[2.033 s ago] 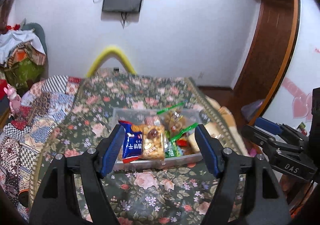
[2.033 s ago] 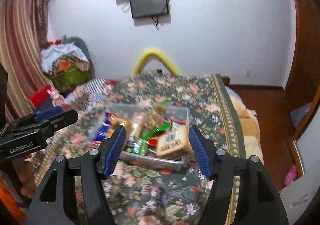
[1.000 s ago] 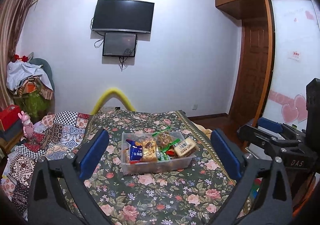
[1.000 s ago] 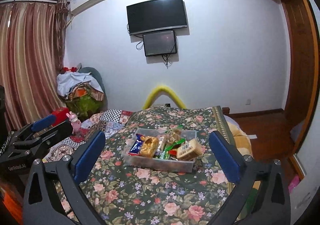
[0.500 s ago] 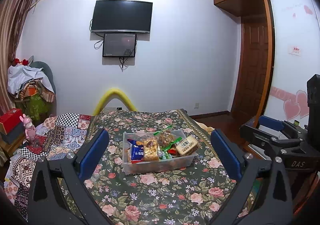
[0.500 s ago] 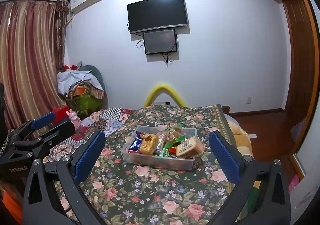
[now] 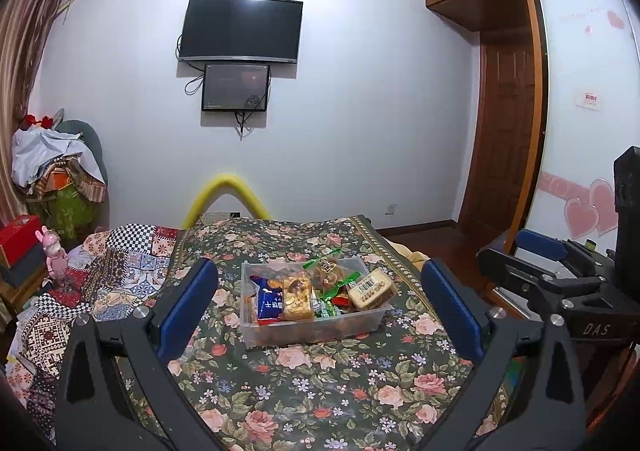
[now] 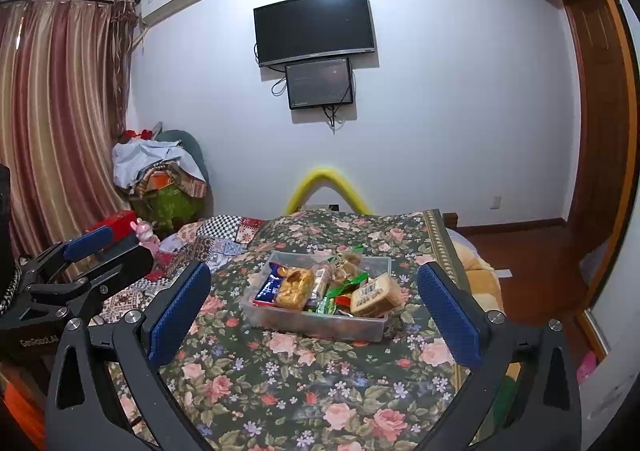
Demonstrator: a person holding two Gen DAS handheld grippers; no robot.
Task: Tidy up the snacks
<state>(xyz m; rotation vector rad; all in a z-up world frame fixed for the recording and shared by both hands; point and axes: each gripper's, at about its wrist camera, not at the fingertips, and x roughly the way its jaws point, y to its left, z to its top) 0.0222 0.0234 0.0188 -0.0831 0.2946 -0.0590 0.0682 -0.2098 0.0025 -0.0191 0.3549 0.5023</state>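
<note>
- The clear plastic bin (image 7: 312,325) full of snacks sits on the floral bedspread (image 7: 320,391), ahead of both tongs and well apart from them.
- In the left wrist view the left gripper (image 7: 320,305) is spread wide and holds nothing; the bin appears in the gap between its blue pads (image 7: 188,305), beyond the tips, touching neither.
- The right gripper (image 8: 314,311) is likewise released and empty, and the bin (image 8: 320,325) again shows between its two fingers, farther along the bed.
- Each tool also shows at the edge of the other's view: the right one at the right side of the left wrist view (image 7: 560,291), the left one at the left side of the right wrist view (image 8: 72,275).
- In the bin, a blue packet (image 7: 270,303) stands at the left, an orange-yellow biscuit pack (image 7: 298,297) just beside it, green wrappers (image 7: 334,289) in the middle, and a tan pack with a barcode (image 7: 372,289) leans on the right rim.
- The snacks overlap, so the lower ones are hidden and the print on the packets is too small to read.
- The bin's frosted wall blurs what lies at the bottom.
- The near end of the bedspread is cut off behind the black gripper frames.
- A patchwork quilt (image 7: 92,275) lies to the left of the bedspread.
</note>
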